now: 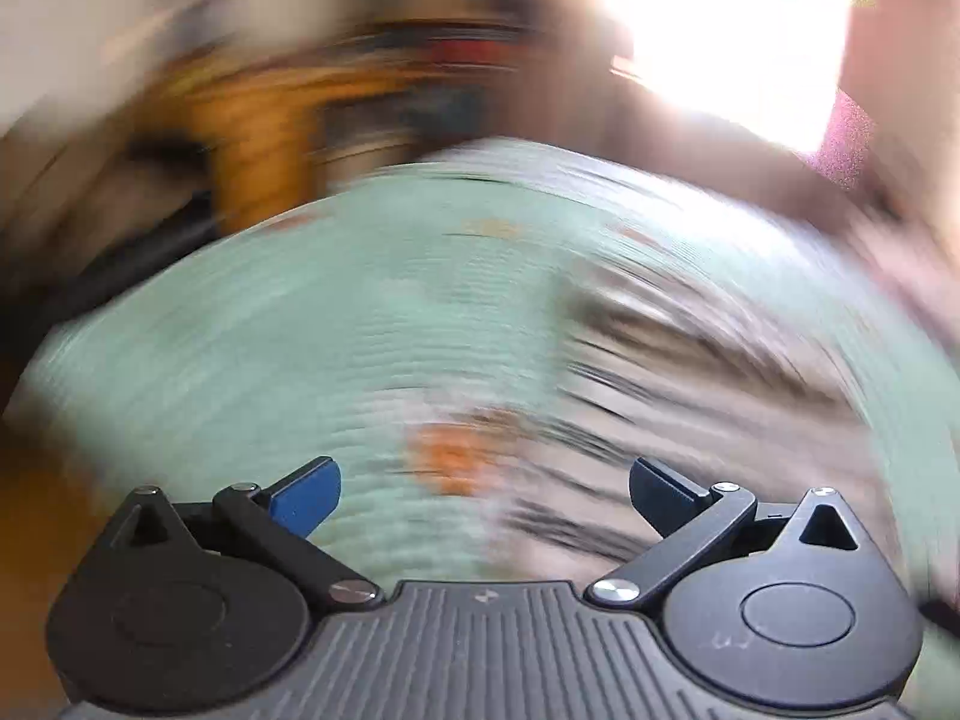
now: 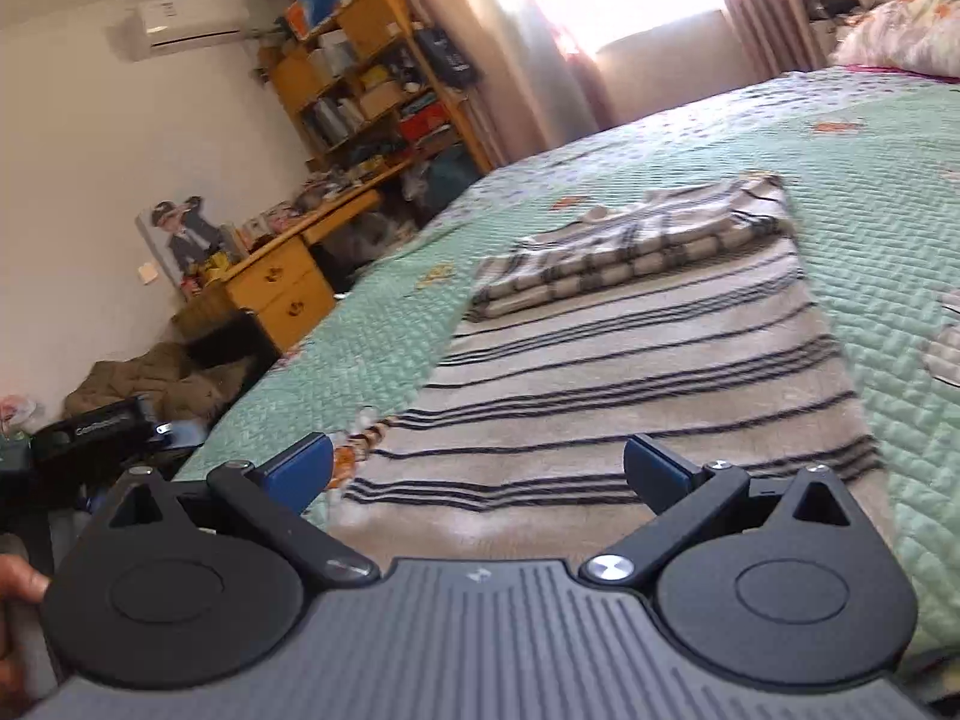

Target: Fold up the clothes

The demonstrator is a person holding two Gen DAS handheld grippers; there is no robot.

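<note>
A beige garment with thin black stripes [image 2: 630, 378] lies flat on the green quilted bedspread [image 2: 888, 222]. At its far end rests a folded plaid garment [image 2: 630, 246]. My right gripper [image 2: 480, 474] hovers open over the striped garment's near edge, nothing between its blue-padded fingers. The left wrist view is heavily motion-blurred. There my left gripper [image 1: 486, 492] is open above the green bedspread [image 1: 240, 360], with the striped cloth [image 1: 690, 372] smeared to the right and nothing held.
A wooden desk with drawers [image 2: 282, 288] and a cluttered shelf [image 2: 372, 66] stand left of the bed. A pile of brown clothing [image 2: 162, 378] lies on the floor. A pillow [image 2: 900, 36] sits at the far right. A hand [image 2: 18, 588] shows at the left edge.
</note>
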